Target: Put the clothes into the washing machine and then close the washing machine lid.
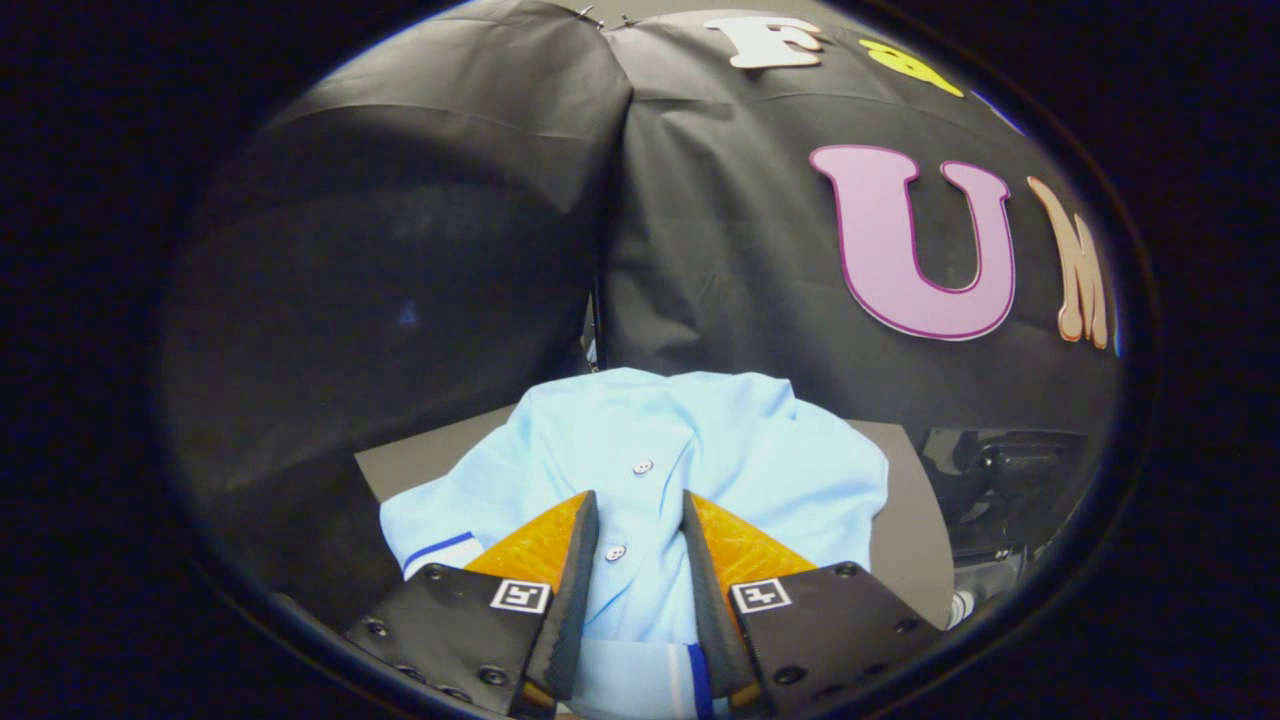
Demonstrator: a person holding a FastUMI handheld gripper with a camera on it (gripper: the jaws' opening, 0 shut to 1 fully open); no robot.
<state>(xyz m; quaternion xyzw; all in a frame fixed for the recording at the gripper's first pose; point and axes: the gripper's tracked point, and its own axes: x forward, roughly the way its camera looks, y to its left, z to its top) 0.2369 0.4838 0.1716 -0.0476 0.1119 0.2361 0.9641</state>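
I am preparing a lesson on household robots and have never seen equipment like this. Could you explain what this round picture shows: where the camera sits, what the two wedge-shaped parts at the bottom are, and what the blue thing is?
The camera rides on a handheld gripper, a tool with two fingers that a person carries. It looks forward along those fingers, and its fisheye lens makes the picture round and bent.

The two wedges are the gripper's fingers. They stand apart, open, and hold nothing.

The blue thing is a light blue shirt with small buttons. It lies crumpled on a grey surface, and its button strip shows in the gap between the fingers. Whether the fingers touch the cloth cannot be told.

Behind it hangs black cloth, the wall of the booth.
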